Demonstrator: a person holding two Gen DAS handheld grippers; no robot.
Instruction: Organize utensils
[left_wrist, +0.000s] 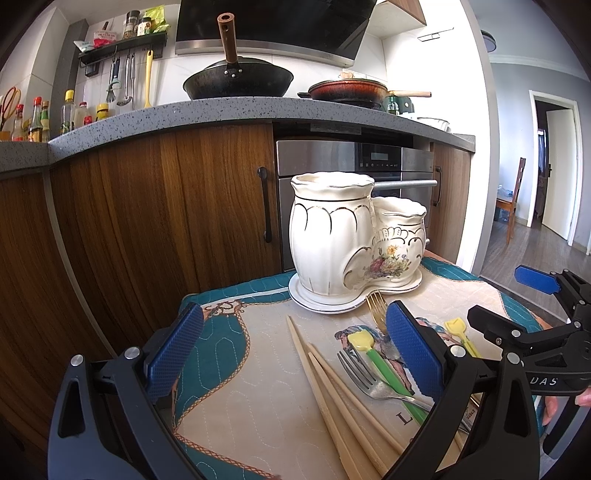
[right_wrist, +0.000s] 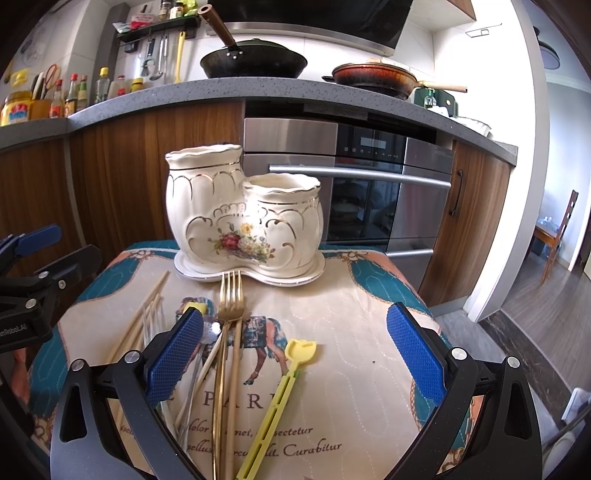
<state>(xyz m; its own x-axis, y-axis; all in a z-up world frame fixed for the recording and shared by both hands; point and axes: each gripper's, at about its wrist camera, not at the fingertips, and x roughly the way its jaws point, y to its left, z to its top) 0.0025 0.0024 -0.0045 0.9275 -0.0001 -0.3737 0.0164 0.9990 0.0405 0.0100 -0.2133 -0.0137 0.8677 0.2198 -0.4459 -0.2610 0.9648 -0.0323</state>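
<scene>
Each camera sits just behind its own claw and looks forward between the two blue fingers, low and close over the surface. The left claw (left_wrist: 293, 352) looks from the left side, with the white holder (left_wrist: 354, 240) ahead and a bit right. The right claw (right_wrist: 295, 352) looks from the right, with the holder ahead and a bit left. Both views share the holder, the gold fork (right_wrist: 231, 299), the oven (right_wrist: 369, 192) and the black wok (left_wrist: 238, 81).
</scene>
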